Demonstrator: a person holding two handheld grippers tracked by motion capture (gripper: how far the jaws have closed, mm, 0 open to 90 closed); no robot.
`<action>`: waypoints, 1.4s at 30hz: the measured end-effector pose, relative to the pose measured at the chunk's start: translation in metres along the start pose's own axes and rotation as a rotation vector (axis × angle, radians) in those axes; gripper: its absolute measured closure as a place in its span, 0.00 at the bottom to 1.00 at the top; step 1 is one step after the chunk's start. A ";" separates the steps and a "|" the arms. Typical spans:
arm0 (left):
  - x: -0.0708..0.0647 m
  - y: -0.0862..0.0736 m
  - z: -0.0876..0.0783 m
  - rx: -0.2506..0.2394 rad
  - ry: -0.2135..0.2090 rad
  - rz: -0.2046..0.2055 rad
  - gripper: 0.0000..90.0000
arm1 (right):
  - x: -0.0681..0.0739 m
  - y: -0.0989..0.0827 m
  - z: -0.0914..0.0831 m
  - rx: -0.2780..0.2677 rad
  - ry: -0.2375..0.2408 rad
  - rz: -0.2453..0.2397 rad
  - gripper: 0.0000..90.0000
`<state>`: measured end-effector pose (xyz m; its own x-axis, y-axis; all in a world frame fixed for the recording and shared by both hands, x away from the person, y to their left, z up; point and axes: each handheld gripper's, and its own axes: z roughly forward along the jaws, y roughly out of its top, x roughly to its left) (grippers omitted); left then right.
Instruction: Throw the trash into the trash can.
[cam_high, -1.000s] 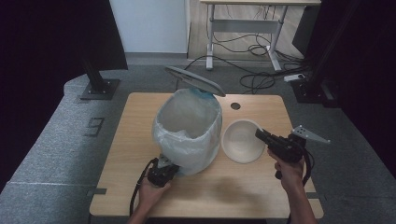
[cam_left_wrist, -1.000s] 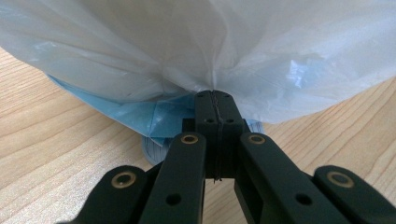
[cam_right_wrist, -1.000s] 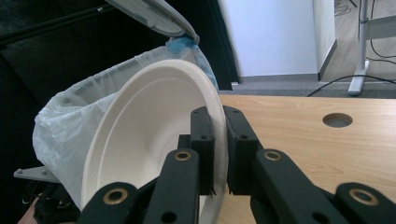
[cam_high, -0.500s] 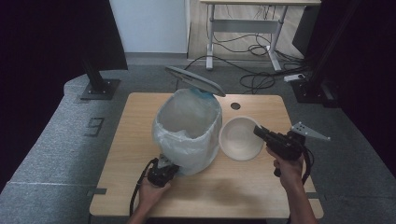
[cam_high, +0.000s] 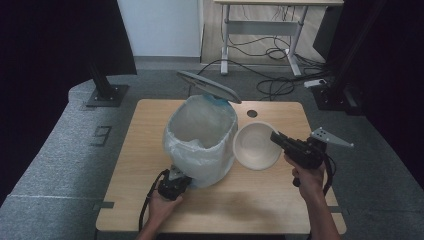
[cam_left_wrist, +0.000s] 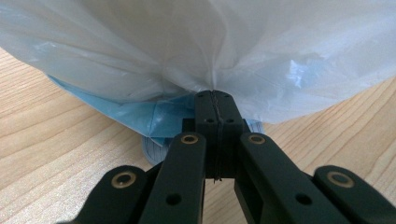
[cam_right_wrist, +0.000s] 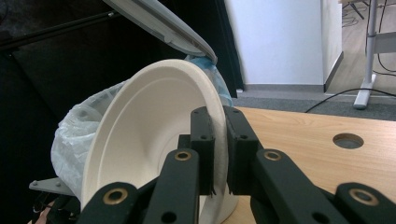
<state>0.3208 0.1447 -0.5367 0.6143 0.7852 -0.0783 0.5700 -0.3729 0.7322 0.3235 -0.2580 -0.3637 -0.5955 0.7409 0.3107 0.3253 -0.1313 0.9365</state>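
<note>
Two grips hold: the left gripper (cam_left_wrist: 215, 95) pinches the bag (cam_high: 200, 135) at frame centre, and the right gripper (cam_right_wrist: 218, 116) clamps the bowl (cam_high: 256, 145) rim just right. Tip the bowl over the bin's mouth, keeping the bag taut.

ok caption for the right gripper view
Right gripper clamps the white bowl's rim, tilted toward the bag-lined bin.

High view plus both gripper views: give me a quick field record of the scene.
surface: wooden table
bin: lidded bin lined with a white bag, lid raised
left gripper: shut on the bag's plastic at the bin's near side
right gripper: shut on the rim of the white bowl
bowl pose: tilted on edge beside the bin, opening toward it
</note>
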 end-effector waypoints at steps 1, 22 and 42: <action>0.000 0.000 0.000 0.000 -0.001 -0.001 1.00 | 0.000 0.000 0.000 0.000 0.000 0.000 0.92; 0.000 0.000 0.000 0.000 -0.001 -0.002 1.00 | 0.016 0.017 0.006 -0.026 0.031 -0.023 0.92; 0.001 0.000 0.000 -0.001 -0.005 -0.003 1.00 | 0.034 0.036 0.028 -0.022 0.068 -0.046 0.92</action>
<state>0.3210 0.1454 -0.5368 0.6150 0.7841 -0.0839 0.5717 -0.3701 0.7322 0.3353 -0.2190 -0.3235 -0.6585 0.6998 0.2768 0.2802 -0.1133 0.9532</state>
